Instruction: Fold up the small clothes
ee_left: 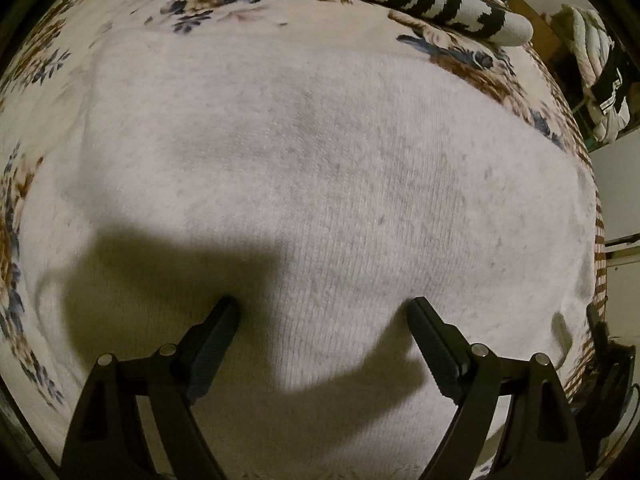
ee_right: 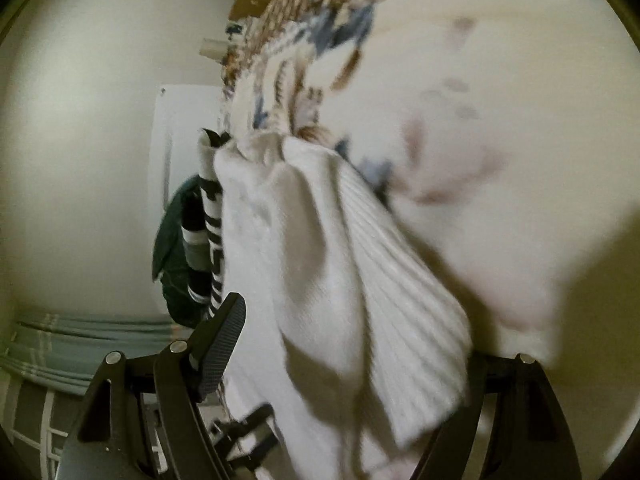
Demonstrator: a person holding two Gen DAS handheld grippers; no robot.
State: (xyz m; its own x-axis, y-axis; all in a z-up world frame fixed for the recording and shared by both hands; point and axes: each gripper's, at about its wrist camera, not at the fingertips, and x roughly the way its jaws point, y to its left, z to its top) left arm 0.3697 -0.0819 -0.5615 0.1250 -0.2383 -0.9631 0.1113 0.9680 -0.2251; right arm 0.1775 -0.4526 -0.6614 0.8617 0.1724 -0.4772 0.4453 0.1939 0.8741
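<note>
Directly under the left tongs (ee_left: pixel 322 314), whose jaws stand wide apart with nothing between them, a white knit (ee_left: pixel 320 184) lies flat on the floral cover (ee_left: pixel 36 64), and beyond it, at the far edge, rests a black-and-white striped sock (ee_left: pixel 452 4). Close before the right tongs (ee_right: pixel 352 320) a white ribbed sock (ee_right: pixel 360 264) drapes between the jaws and hides the right one; whether they clamp it I cannot tell, and past the left jaw hang striped and dark green clothes (ee_right: pixel 176 248).

Black gripper (ee_left: pixel 324 312), ribbed pads, silver pins

White knit cloth (ee_left: pixel 320 184) on floral bedspread (ee_left: pixel 472 64), fingers (ee_left: pixel 432 344) spread
</note>
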